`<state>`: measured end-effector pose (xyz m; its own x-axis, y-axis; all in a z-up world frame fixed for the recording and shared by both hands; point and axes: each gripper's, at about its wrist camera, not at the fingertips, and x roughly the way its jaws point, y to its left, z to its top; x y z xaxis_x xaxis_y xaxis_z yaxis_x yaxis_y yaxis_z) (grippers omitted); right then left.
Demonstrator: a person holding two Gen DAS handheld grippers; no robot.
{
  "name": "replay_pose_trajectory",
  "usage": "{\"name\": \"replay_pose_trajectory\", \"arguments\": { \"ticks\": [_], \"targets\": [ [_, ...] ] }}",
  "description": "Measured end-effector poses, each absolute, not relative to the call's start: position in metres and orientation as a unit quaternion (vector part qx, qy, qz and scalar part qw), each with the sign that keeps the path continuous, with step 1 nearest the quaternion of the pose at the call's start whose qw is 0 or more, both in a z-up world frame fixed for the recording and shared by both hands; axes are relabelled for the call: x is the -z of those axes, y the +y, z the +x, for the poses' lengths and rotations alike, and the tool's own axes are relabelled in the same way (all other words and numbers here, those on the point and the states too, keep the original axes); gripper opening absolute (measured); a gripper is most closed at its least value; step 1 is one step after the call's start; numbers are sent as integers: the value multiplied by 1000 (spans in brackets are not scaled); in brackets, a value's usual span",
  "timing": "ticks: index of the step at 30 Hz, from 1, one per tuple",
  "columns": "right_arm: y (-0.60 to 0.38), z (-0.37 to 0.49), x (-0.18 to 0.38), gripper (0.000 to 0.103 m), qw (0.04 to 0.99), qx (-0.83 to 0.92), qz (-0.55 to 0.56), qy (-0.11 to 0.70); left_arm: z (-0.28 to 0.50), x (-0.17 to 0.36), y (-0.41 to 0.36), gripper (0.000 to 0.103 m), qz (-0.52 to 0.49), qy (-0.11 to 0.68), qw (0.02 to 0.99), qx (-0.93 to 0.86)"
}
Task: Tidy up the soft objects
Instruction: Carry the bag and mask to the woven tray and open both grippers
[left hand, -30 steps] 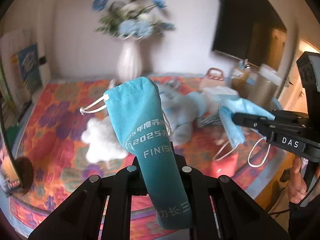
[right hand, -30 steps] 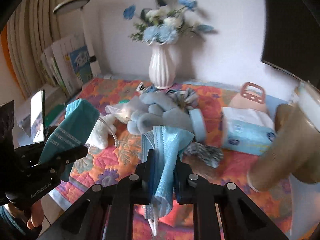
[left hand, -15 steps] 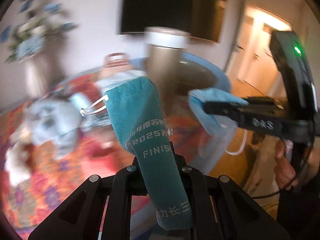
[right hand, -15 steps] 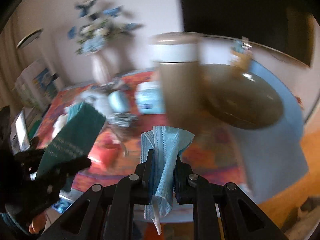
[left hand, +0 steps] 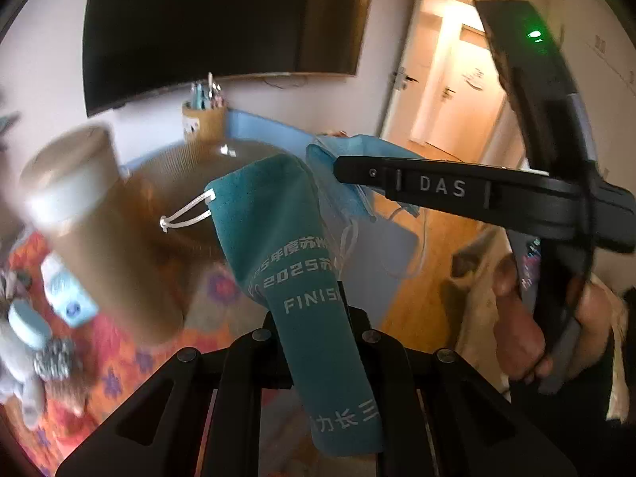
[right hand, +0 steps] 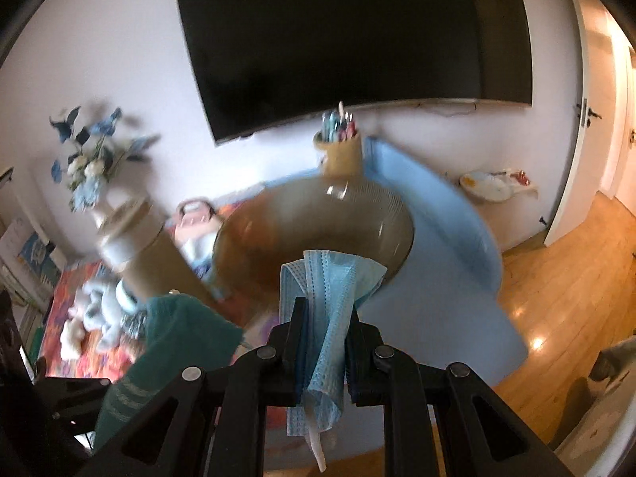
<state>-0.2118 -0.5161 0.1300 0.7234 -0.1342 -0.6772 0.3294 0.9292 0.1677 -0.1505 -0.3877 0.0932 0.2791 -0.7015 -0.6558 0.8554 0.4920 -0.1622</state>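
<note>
My left gripper [left hand: 314, 310] is shut on a teal drawstring pouch [left hand: 278, 230] with white print, which stands up between the fingers; the pouch [right hand: 175, 334] also shows at the lower left of the right wrist view. My right gripper [right hand: 324, 314] is shut on a crumpled light blue face mask [right hand: 330, 278], its ear loop hanging below. In the left wrist view the right gripper [left hand: 338, 169] reaches in from the right with the mask [left hand: 349, 151], a hand [left hand: 520, 330] on its handle. A big brown round basket [right hand: 314, 230] lies just beyond both grippers.
A tall tan cylinder with a white band [right hand: 135, 234] stands left of the basket. A pen cup [right hand: 342, 151] sits behind it below a wall TV [right hand: 349, 39]. Plush toys [right hand: 95, 306] lie on the floral cloth; a flower vase [right hand: 91, 167] stands far left. Wooden floor [right hand: 556, 278] at right.
Both grippers swung right, away from the toy pile and vase, and now face the brown basket. Each keeps its hold: pouch in the left, mask in the right.
</note>
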Motion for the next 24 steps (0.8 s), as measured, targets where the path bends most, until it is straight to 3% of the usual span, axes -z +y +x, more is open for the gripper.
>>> {"name": "replay_pose_trajectory", "arguments": {
  "ticks": [6, 12, 21, 22, 24],
  "targets": [
    [-555, -167, -136, 15, 933, 103, 158, 306, -133, -109, -442, 9, 146, 326, 840, 408],
    [-590, -119, -114, 15, 923, 87, 188, 323, -100, -108, -481, 9, 159, 304, 877, 337],
    [-605, -68, -91, 16, 907, 84, 189, 367, -43, -85, -492, 10, 140, 343, 878, 302],
    [-606, -60, -86, 18, 903, 82, 190, 377, -36, -81, -494, 12, 139, 350, 878, 295],
    [-606, -48, -78, 24, 894, 77, 194, 397, -31, -77, -495, 32, 140, 367, 873, 288]
  ]
}}
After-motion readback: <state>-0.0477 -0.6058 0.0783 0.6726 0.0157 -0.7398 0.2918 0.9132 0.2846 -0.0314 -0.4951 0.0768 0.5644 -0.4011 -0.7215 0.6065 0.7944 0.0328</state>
